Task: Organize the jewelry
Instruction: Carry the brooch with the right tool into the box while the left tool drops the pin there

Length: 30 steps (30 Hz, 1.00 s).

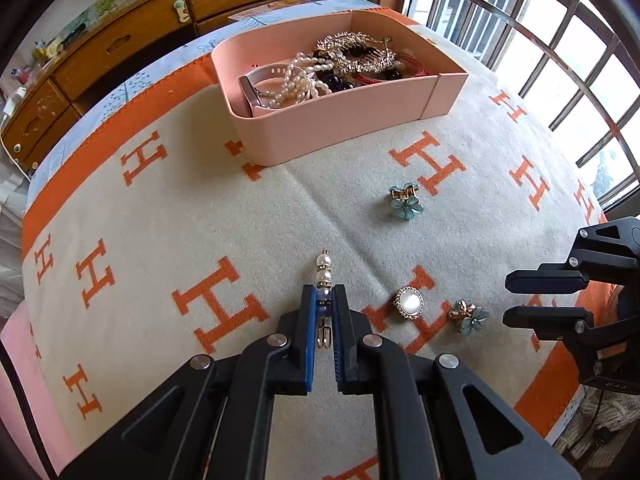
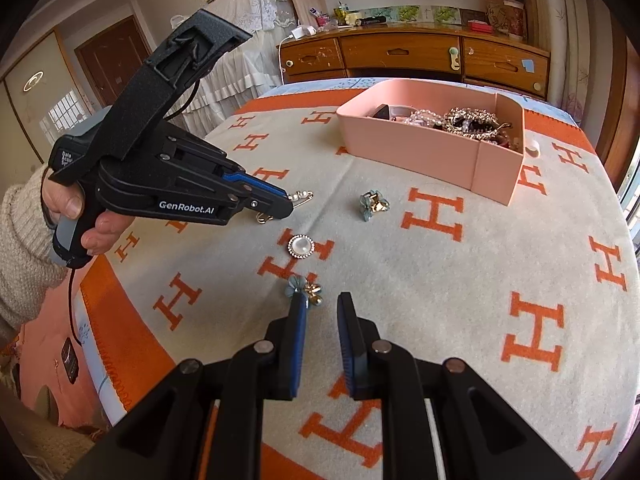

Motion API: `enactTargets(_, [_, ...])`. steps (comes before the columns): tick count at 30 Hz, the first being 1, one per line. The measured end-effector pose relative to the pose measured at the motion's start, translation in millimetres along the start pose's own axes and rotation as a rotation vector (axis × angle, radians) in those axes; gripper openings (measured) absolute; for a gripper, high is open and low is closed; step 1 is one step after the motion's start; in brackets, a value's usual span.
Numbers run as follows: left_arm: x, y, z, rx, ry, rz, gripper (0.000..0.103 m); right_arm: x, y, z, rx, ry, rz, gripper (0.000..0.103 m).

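My left gripper [image 1: 324,294] is shut on a pearl-bead pin [image 1: 323,272], held just above the blanket; it also shows in the right wrist view [image 2: 302,196]. My right gripper [image 2: 322,304] is open and empty, just right of a blue flower clip [image 2: 304,288], which also shows in the left wrist view [image 1: 468,317]. A round pearl brooch [image 1: 409,303] lies between the grippers. A second blue flower clip [image 1: 405,201] lies farther out. The pink box [image 1: 340,136] at the far side holds pearls, beads and gold pieces.
The bed carries a cream blanket with orange H marks [image 1: 224,304]. A wooden dresser [image 2: 400,56] stands beyond the bed. A barred window [image 1: 560,40] is to the right in the left wrist view.
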<state>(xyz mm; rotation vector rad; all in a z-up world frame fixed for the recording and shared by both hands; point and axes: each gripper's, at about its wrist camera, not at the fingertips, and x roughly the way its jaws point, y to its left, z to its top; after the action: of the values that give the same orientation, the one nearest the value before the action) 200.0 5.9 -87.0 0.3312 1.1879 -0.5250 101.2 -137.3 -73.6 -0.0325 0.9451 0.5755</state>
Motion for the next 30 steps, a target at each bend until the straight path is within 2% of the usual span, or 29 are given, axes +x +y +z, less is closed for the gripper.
enactTargets(6, [-37, 0, 13, -0.080, -0.097, 0.012, 0.005, -16, -8, 23, 0.024, -0.054, -0.015, 0.016])
enactTargets(13, [-63, 15, 58, -0.174, -0.208, 0.019, 0.005, -34, -34, 83, 0.078, -0.151, -0.041, 0.016])
enactTargets(16, [-61, 23, 81, -0.222, -0.228, 0.005, 0.005, -32, -59, 116, 0.154, -0.167, -0.037, 0.016])
enactTargets(22, [-39, 48, 127, -0.330, -0.257, -0.030, 0.005, 1, -112, 172, 0.346, -0.131, -0.017, 0.016])
enactTargets(30, [-5, 66, 161, -0.395, -0.246, -0.065, 0.005, 54, -141, 198, 0.466, -0.065, -0.028, 0.016])
